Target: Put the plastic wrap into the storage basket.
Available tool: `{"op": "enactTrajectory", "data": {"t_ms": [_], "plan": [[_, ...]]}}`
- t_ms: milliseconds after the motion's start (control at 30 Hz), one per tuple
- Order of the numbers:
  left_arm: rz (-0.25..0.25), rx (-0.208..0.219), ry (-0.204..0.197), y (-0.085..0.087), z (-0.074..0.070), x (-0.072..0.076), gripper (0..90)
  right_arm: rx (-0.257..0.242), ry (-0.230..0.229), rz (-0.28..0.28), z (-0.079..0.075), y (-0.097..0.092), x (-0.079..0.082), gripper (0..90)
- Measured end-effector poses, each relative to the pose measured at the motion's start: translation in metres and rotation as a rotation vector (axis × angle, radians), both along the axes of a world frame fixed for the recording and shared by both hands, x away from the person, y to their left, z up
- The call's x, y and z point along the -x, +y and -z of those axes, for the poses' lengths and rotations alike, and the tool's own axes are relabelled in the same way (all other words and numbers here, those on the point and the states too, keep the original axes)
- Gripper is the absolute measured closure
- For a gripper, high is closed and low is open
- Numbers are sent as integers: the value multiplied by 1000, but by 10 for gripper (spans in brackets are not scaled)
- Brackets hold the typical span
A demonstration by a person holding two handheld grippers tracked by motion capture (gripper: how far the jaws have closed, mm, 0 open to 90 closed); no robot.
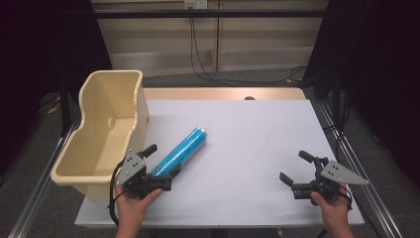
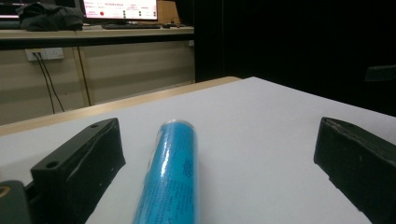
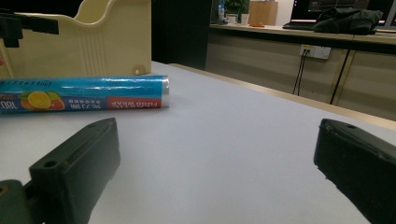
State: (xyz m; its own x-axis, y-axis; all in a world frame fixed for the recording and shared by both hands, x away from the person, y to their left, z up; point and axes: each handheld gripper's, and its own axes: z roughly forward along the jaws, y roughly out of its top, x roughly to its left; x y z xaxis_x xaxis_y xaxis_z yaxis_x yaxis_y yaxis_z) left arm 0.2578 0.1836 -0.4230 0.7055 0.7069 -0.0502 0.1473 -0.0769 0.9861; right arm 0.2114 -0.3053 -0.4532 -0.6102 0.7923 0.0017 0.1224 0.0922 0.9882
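A blue roll of food wrap [image 1: 182, 149] lies on the white table top [image 1: 247, 144], slanting from near left to far right. My left gripper [image 1: 162, 159] is open with its jaws on either side of the roll's near end. In the left gripper view the roll [image 2: 170, 177] runs between the two jaws without touching either. My right gripper [image 1: 295, 167] is open over bare table at the near right, nothing between its jaws. In the right gripper view the roll [image 3: 84, 99] lies farther off, its label with an orange picture showing.
A cream plastic bin [image 1: 106, 130] stands at the table's left edge, right beside the left gripper; the bin [image 3: 79, 42] also rises behind the roll in the right gripper view. Cables hang on the wall behind the table. Dark curtains flank both sides.
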Motion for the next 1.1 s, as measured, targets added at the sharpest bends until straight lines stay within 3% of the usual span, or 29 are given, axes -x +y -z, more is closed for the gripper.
{"op": "enactTrajectory", "data": {"t_ms": [567, 867, 933, 1000, 1067, 1100], "plan": [[7, -14, 38, -12, -5, -13, 16, 2, 2, -3, 0, 1, 0, 2], [6, -119, 117, -25, -9, -33, 28, 7, 6, -2, 1, 1, 1, 3], [6, -175, 176, -30, -11, -44, 31, 9, 8, -4, 1, 1, 2, 3], [14, -211, 208, -32, -11, -51, 31, 9, 7, -5, 1, 1, 2, 3], [18, -229, 213, -33, -11, -53, 31, 10, 8, -7, 1, 1, 2, 3], [27, -253, 240, -35, -11, -58, 31, 10, 8, -8, 1, 1, 2, 3]]}}
